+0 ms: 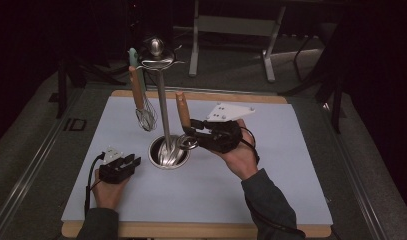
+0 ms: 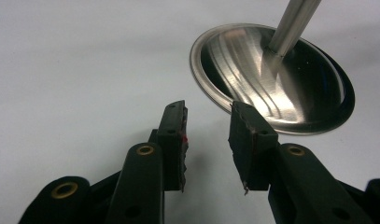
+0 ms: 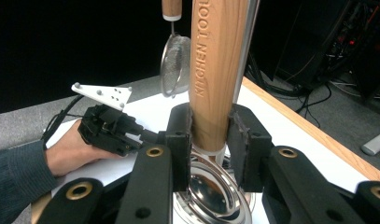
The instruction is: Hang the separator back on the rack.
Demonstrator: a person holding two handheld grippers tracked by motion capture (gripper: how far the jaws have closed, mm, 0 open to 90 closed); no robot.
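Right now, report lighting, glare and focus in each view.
High view: dark surroundings, lit mat, slightly soft. Left gripper view: streaky glare on the steel base, jaws sharp. Right gripper view: black background, wooden handle crisp, whisk behind slightly soft.

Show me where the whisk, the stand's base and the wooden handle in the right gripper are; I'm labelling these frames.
whisk (image 1: 146,118): high view, wire head.
stand's base (image 2: 253,70): left gripper view, steel dish.
wooden handle (image 3: 217,79): right gripper view, engraved shaft.

Room dark beyond my lit table, light from above, streaked glare on the steel dish, soft shadows beneath my black jaws, which blur slightly up close, whole high view dim and grainy.
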